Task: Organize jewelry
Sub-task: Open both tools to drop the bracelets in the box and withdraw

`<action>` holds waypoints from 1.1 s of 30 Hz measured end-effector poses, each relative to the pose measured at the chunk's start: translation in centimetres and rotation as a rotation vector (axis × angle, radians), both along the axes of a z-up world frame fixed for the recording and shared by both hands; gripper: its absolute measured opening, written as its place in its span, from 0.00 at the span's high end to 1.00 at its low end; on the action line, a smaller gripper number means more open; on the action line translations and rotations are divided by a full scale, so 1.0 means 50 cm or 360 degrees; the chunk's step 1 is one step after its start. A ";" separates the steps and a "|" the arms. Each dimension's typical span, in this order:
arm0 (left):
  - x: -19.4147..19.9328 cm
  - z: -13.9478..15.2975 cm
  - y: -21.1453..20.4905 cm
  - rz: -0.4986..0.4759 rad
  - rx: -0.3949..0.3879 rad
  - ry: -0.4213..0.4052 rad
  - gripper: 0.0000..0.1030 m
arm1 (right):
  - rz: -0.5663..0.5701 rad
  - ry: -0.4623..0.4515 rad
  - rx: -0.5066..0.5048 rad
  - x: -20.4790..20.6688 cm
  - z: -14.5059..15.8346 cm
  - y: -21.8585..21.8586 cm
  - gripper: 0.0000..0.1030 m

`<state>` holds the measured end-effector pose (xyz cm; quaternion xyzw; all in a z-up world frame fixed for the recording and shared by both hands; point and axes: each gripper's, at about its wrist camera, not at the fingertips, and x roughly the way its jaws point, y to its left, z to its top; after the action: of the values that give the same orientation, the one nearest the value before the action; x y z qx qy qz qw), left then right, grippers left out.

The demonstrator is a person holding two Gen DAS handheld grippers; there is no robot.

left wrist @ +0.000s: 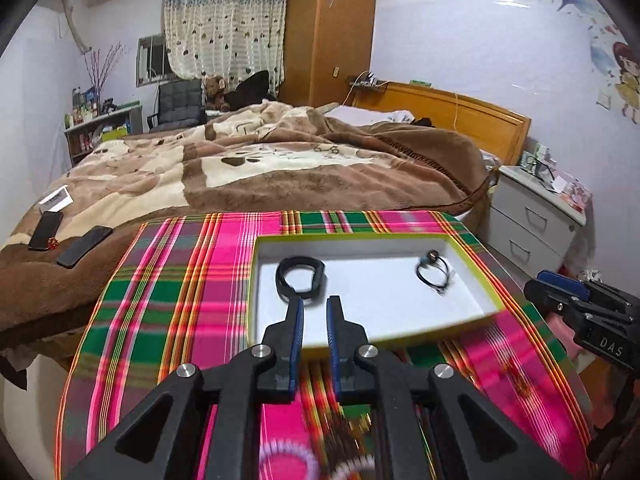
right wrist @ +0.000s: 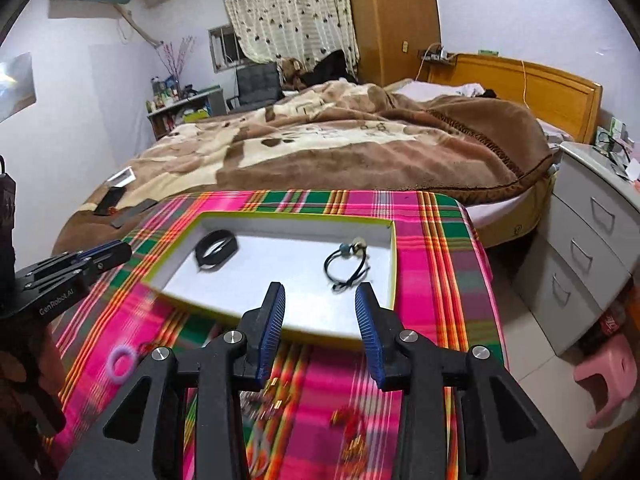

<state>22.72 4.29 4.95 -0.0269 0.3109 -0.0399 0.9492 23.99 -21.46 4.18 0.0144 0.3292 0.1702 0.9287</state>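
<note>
- My left gripper (left wrist: 316, 304) hangs over the near rim of the white tray (left wrist: 460, 312) with its blue fingers drawn narrow but not touching, nothing between them.
- My right gripper (right wrist: 320, 292) is spread wide and empty, its tips just short of the tray's (right wrist: 280, 320) near edge.
- Both views show the tray on the plaid cloth (left wrist: 180, 280) with two pieces in it, well apart – a black band (left wrist: 298, 274) on the left and a thin black cord bracelet with a bead (left wrist: 434, 276) on the right.
- Only the right view shows the pink hair ring (right wrist: 122, 364) lying whole on the cloth (right wrist: 440, 260), and a scatter of small gold and red pieces (right wrist: 348, 420) near me – blurred, I cannot name them.
- In the left view those near things sit under my gripper, smeared and half cut off by the frame.
- Writing: "GenRobot.AI" reads on the left gripper's (right wrist: 108, 254) body in the right view; "DAS" reads on the right gripper's (left wrist: 560, 284) body in the left view, the rest cut off.
- Two dark phones (left wrist: 46, 230) lie on the bed blanket (left wrist: 280, 168).
</note>
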 end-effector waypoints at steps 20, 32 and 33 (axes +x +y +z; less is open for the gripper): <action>-0.319 -0.009 -0.033 0.0018 0.0004 -0.0150 0.90 | -0.0053 -0.0150 -0.0079 -0.330 -0.033 -0.011 0.61; -0.350 -0.039 -0.015 0.0028 0.0019 -0.0081 0.90 | -0.0061 -0.0115 -0.0091 -0.352 -0.053 -0.023 0.61; -0.346 -0.042 -0.010 0.0036 0.0019 -0.0074 0.90 | -0.0066 -0.0112 -0.0095 -0.349 -0.054 -0.024 0.61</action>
<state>5.41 3.77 2.84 -0.0239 0.2886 -0.0278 0.9567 6.56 -22.67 1.46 -0.0126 0.3010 0.1415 0.9430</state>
